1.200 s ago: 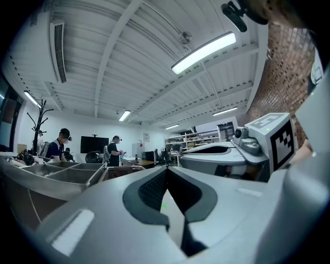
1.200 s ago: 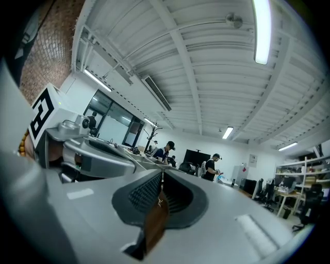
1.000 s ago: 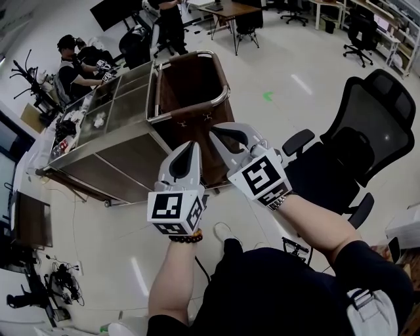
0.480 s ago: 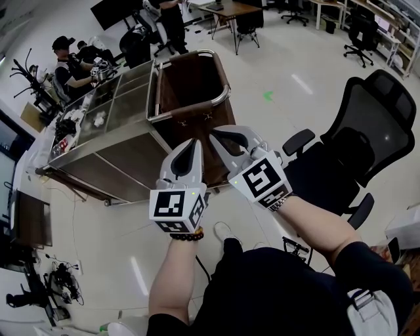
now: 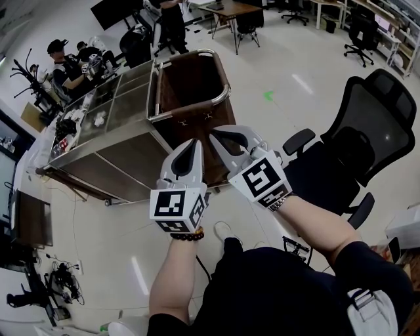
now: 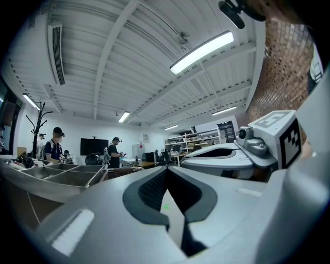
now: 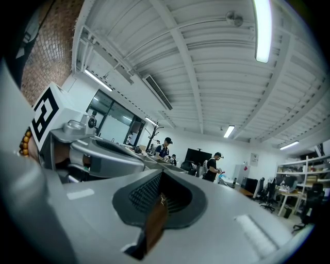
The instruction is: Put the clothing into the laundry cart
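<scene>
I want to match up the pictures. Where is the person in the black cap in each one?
Head view: the person in the black cap is at the far left, near the top.
Left gripper view: far left, at mid-height.
Right gripper view: near the middle.
Shared landmark: the black wall screen is to the right of that person in every view.

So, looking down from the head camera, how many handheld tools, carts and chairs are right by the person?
Handheld tools: 2 (left tool, right tool, both shut)
Laundry cart: 1
Black office chair beside the person: 1
Total: 4
</scene>
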